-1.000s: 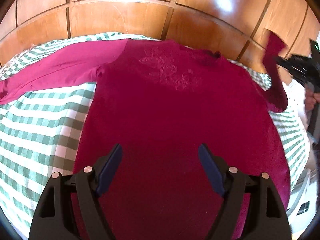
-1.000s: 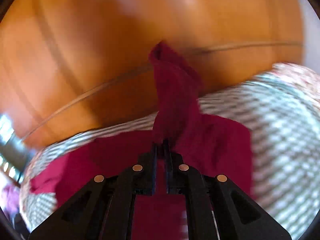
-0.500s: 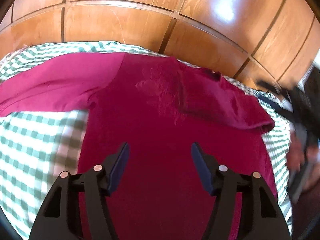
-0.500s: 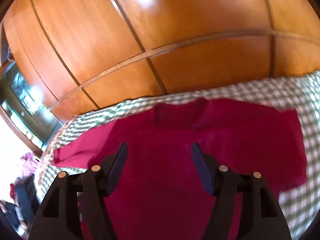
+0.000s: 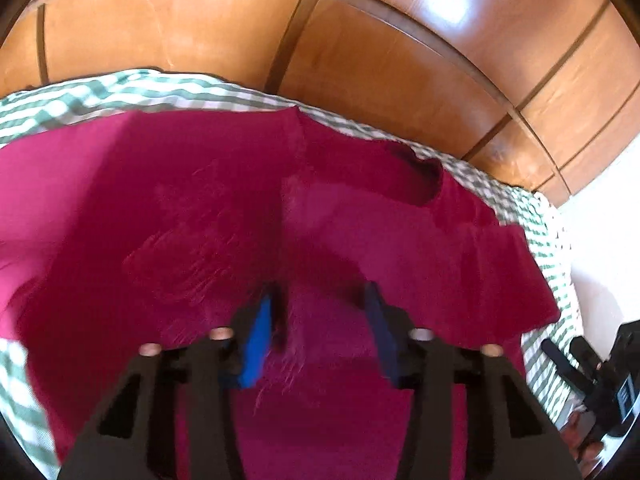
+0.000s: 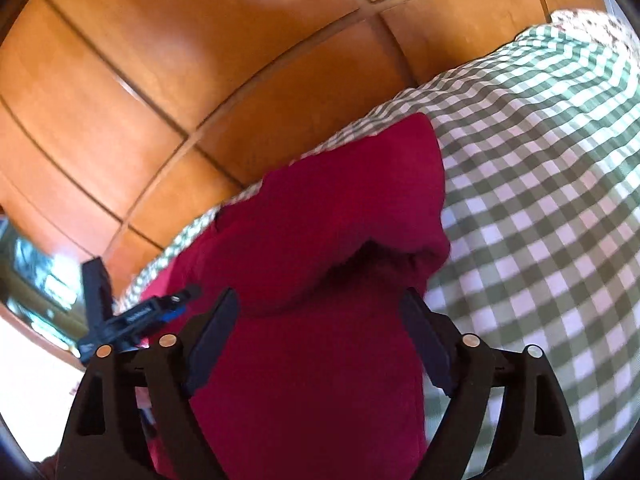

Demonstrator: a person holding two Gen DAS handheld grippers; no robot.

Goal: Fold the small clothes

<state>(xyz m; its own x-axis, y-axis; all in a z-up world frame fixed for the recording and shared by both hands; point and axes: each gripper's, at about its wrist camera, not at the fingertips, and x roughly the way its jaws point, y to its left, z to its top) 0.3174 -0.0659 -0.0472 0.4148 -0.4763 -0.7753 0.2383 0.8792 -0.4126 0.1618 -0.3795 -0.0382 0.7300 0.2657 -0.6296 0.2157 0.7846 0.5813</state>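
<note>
Spreading its blue-padded jaws wide, the left gripper (image 5: 320,312) hovers low over one magenta sweater (image 5: 168,216) with nothing held. The right gripper (image 6: 320,340) is likewise wide apart and empty above the sweater's folded-in sleeve (image 6: 344,208). The sweater lies on one green-checked cloth (image 6: 540,200), faint embroidery on its chest. Beyond the cloth rises wood panelling (image 5: 360,52).

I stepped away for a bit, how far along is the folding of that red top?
Early. One sleeve of the red top lies folded across its body on the checked cloth. Both grippers, left and right, hover open, holding nothing. The other sleeve and body folds remain.
</note>
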